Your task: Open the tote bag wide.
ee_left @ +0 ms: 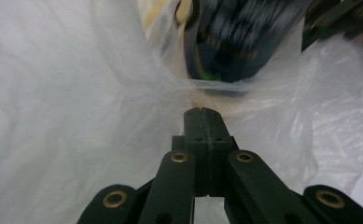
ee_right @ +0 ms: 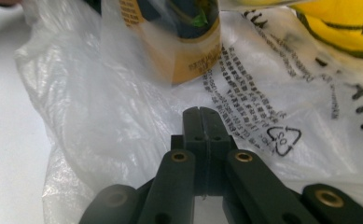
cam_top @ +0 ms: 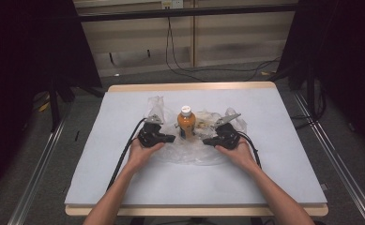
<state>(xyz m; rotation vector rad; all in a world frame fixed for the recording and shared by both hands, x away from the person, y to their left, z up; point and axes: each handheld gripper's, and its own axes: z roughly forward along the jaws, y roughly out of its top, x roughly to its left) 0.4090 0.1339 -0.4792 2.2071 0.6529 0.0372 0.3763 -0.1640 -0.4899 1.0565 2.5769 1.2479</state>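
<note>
An orange drink bottle point(cam_top: 186, 123) with a white cap stands upright on a clear plastic bag point(cam_top: 189, 152) at the table's middle. My left gripper point(cam_top: 171, 138) sits just left of the bottle, its jaws shut on a taut fold of the bag point(ee_left: 76, 116). In the left gripper view the gripper point(ee_left: 201, 112) points at the blurred bottle base point(ee_left: 235, 42). My right gripper point(cam_top: 206, 141) sits just right of the bottle. Seen in its own view, the right gripper point(ee_right: 201, 111) is shut on the bag film point(ee_right: 100, 116), below the bottle point(ee_right: 188, 42).
The bag carries black print, a recycling mark and a yellow graphic point(ee_right: 347, 23). The pale blue tabletop point(cam_top: 124, 187) spreads wide around the bag. The right gripper point(ee_left: 338, 18) appears beyond the bottle in the left gripper view. Cables trail from both grippers along the forearms.
</note>
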